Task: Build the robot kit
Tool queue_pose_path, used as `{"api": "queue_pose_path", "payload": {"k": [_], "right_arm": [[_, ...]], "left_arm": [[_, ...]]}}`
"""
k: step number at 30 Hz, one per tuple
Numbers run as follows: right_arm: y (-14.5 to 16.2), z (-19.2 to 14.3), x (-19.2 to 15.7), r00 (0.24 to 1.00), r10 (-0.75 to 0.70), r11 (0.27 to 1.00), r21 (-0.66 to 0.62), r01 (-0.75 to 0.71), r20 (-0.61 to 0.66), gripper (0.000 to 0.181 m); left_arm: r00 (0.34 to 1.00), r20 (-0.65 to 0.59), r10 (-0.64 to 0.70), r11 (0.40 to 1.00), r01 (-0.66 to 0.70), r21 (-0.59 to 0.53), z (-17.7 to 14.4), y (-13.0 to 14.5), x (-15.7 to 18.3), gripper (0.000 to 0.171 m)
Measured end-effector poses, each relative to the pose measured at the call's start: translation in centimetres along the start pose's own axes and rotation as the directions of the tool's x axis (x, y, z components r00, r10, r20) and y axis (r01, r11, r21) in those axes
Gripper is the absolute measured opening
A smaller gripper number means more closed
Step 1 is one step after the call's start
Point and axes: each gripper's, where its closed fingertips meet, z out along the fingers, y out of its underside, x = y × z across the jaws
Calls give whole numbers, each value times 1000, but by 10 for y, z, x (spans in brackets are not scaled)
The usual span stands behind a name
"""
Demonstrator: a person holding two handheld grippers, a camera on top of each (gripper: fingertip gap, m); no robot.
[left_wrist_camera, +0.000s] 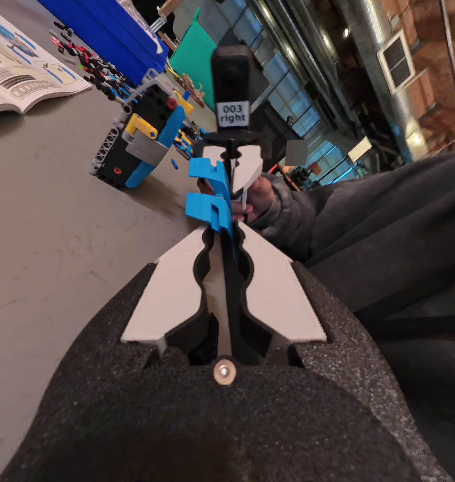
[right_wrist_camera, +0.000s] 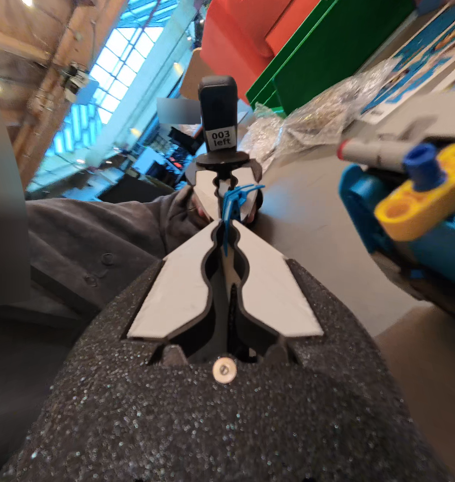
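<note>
My left gripper [left_wrist_camera: 224,227] is shut on a blue curved plastic panel piece [left_wrist_camera: 208,208], whose thin edge runs down between its white fingers. A second blue panel [left_wrist_camera: 207,172] sits just above it, against the facing right gripper [left_wrist_camera: 234,180]. I cannot tell if the two panels are joined. In the right wrist view my right gripper [right_wrist_camera: 225,222] is shut on the thin blue panel [right_wrist_camera: 227,234], tip to tip with the left gripper [right_wrist_camera: 227,193]. A brick model in black, blue, yellow and grey [left_wrist_camera: 140,140] stands on the grey table [left_wrist_camera: 38,234], close at right in the right wrist view [right_wrist_camera: 416,208].
An open instruction booklet [left_wrist_camera: 25,73], several loose small parts [left_wrist_camera: 96,65] and a blue bin [left_wrist_camera: 111,34] lie beyond the model. Green [right_wrist_camera: 338,52] and red [right_wrist_camera: 237,39] bins and clear plastic bags [right_wrist_camera: 312,122] stand at the back. A person's dark sleeve [left_wrist_camera: 364,221] is behind the grippers. The grippers are tip to tip, or close to it.
</note>
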Motion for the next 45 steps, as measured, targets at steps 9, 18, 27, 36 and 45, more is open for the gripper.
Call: {"api": "queue_pose_path", "payload": {"k": [9,18,27,36,45], "right_arm": [[-19,3,24,533,-552,813,-271,516,-641,77],[-21,20,19,180,-751,590,-523,615,-636,75],[-15,18,23,238,-771,594,-531,605,-591,71],[-8,15,34,272,-810,562,-555,613,-520,73],[0,23,30,384,-777,626,-549,554,-499,86]], "left_arm": [[988,33,-153,943,136,303,-12,-32,-12,13],[969,-68,-237,905,246,348,-8,-30,-2,12],[973,-26,-230,921,226,316,-6,-24,-6,12],[975,70,-209,944,183,273,-3,-20,-16,12],[993,40,-113,981,105,164,7,-7,0,13]]}}
